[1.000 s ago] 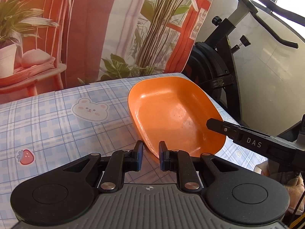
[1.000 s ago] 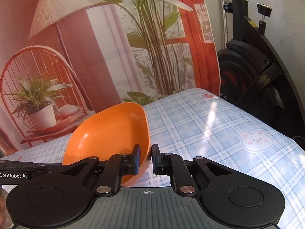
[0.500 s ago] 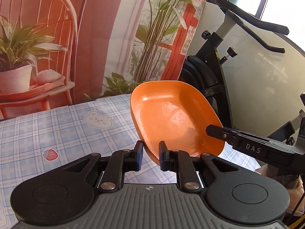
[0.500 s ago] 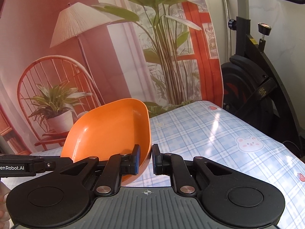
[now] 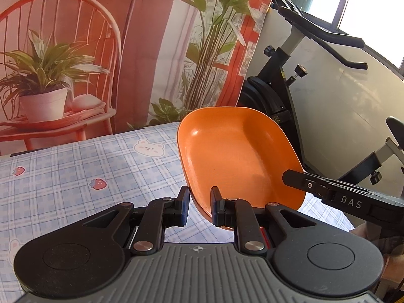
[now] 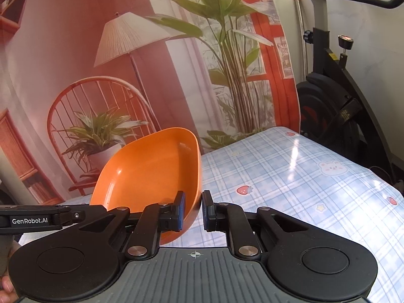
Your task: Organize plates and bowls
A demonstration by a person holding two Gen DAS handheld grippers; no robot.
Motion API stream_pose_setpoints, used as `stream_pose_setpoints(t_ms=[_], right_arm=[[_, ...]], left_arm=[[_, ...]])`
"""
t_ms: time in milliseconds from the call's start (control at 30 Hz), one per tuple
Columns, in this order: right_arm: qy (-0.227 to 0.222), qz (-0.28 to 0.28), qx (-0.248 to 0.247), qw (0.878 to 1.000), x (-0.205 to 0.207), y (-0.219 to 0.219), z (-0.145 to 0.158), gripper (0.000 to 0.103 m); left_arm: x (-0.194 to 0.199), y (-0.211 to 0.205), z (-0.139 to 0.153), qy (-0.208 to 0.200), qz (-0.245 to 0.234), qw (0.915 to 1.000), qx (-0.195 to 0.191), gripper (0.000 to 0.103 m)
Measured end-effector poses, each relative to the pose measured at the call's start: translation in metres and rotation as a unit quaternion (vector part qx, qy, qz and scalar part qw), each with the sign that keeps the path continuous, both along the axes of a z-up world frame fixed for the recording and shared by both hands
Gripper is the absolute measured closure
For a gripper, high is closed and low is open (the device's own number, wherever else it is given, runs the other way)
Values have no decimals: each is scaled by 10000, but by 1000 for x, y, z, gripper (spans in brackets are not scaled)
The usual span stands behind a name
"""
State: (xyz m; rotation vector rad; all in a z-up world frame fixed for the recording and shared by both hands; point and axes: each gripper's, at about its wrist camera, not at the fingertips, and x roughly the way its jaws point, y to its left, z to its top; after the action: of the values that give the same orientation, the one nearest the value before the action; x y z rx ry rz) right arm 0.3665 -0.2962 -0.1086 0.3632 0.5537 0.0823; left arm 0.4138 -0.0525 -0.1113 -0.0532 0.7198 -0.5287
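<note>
An orange oval plate (image 5: 240, 156) is held in the air above the checked table, tilted up. My left gripper (image 5: 199, 208) is shut on its left rim, one finger on each side. My right gripper (image 6: 193, 210) is shut on its right rim (image 6: 194, 176). In the left wrist view the right gripper's finger (image 5: 328, 189) shows at the plate's far edge. In the right wrist view the left gripper's finger (image 6: 38, 218) shows at the far left.
The table (image 6: 290, 176) has a blue checked cloth with bear and strawberry prints. A printed backdrop (image 5: 101, 50) hangs behind it. A black exercise bike (image 5: 290, 80) stands off the table's right end.
Both grippers have lifted the plate higher off the table and tilted it up. More of the backdrop shows now and the table looks farther below.
</note>
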Motion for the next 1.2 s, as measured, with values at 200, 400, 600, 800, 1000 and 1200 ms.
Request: stream_pose_setpoints(t_ms=[200, 400, 600, 800, 1000, 1200], right_arm=[[10, -119, 134, 9998, -27, 16, 8, 90], [78, -147, 93, 9998, -51, 32, 11, 90], [178, -97, 94, 9998, -74, 47, 12, 90], [236, -79, 315, 9992, -90, 58, 22, 90], [52, 78, 558, 9984, -102, 74, 41, 89], [112, 310, 401, 9987, -111, 91, 41, 88]], left_arm=[[-24, 16, 4, -60, -1, 10000, -28, 85], [-45, 34, 5, -47, -59, 10000, -61, 85], [-62, 52, 9, 41, -77, 9999, -134, 85], [-77, 62, 26, -185, -162, 9997, 31, 85], [-90, 75, 56, -659, -112, 9975, 242, 79], [-100, 83, 45, -505, 42, 9985, 187, 77]])
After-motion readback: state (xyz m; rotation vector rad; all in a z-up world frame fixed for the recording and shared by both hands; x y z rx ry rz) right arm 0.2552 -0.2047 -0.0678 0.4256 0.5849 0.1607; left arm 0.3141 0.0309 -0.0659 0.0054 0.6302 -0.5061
